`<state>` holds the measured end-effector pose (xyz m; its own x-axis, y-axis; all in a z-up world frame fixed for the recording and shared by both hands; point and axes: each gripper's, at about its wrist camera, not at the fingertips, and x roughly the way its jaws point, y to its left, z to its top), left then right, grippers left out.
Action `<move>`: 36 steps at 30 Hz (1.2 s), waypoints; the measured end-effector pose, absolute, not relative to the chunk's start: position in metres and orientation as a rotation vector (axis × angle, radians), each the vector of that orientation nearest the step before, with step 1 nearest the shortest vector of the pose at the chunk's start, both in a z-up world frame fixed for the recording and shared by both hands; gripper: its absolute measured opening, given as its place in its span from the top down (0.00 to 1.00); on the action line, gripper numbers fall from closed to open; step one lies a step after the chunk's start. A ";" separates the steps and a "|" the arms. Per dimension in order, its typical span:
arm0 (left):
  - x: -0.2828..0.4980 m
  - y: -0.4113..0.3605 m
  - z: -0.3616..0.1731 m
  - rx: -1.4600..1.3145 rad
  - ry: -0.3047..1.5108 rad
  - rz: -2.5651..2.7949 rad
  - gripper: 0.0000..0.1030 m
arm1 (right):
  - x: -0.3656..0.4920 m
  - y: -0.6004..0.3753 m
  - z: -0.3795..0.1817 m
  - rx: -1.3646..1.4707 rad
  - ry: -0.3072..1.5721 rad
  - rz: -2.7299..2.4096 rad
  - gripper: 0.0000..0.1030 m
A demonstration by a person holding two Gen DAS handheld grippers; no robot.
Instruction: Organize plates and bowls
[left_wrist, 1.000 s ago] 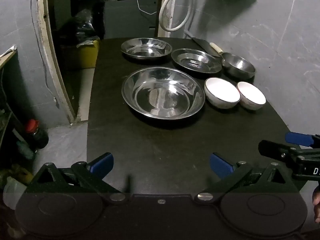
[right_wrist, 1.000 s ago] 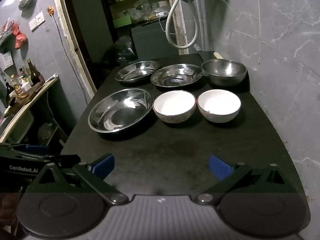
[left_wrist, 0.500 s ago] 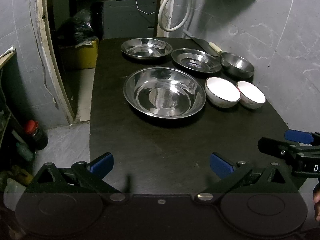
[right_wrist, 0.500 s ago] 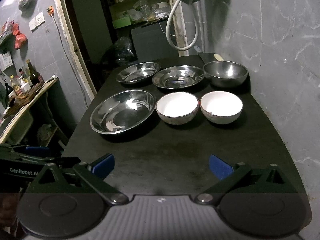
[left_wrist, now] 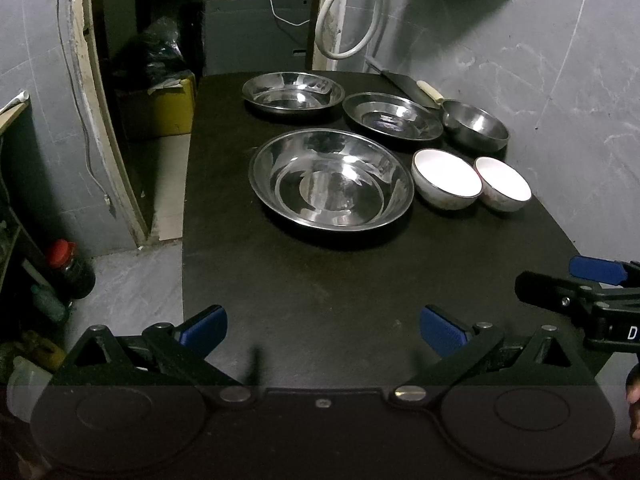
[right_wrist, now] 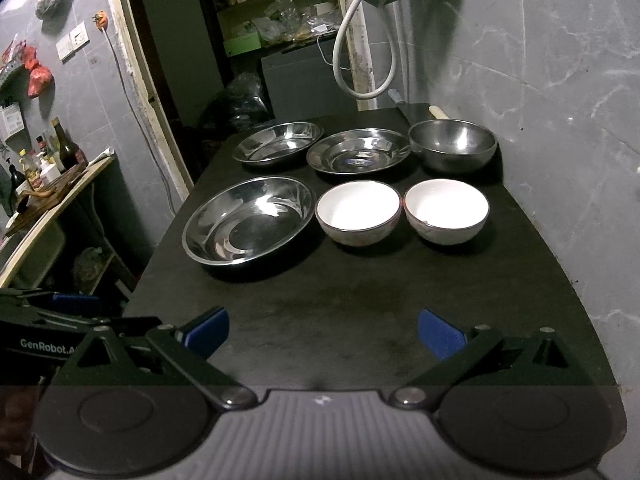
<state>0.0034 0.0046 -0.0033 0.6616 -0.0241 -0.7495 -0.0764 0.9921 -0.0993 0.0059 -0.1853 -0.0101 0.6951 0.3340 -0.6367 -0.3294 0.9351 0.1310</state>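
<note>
On the black table (left_wrist: 320, 292) sit a large steel plate (left_wrist: 331, 178) (right_wrist: 249, 219), two smaller steel plates behind it (left_wrist: 293, 91) (left_wrist: 393, 116), a steel bowl (left_wrist: 475, 124) (right_wrist: 453, 144), and two white bowls (left_wrist: 447, 178) (left_wrist: 503, 183) side by side (right_wrist: 358, 212) (right_wrist: 446, 210). My left gripper (left_wrist: 322, 328) is open and empty over the table's near edge. My right gripper (right_wrist: 324, 330) is open and empty, also near the front edge, to the right of the left one.
A knife with a pale handle (left_wrist: 428, 90) lies at the back right by the grey wall. A white hose (left_wrist: 344, 20) hangs behind the table. A doorway, a yellow box (left_wrist: 168, 108) and bottles (left_wrist: 70, 268) are to the left, below table level.
Both grippers have shifted slightly; the dishes sit a little closer and more to the right in the views. Nothing on the table has moved.
</note>
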 end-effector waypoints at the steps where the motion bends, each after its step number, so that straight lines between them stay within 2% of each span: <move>1: 0.003 0.005 -0.003 -0.126 0.848 0.030 0.01 | 0.006 -0.185 -0.010 0.007 0.712 0.370 0.00; 36: 0.005 0.006 -0.005 -0.128 0.850 0.031 0.01 | 0.006 -0.182 -0.010 0.005 0.712 0.369 0.00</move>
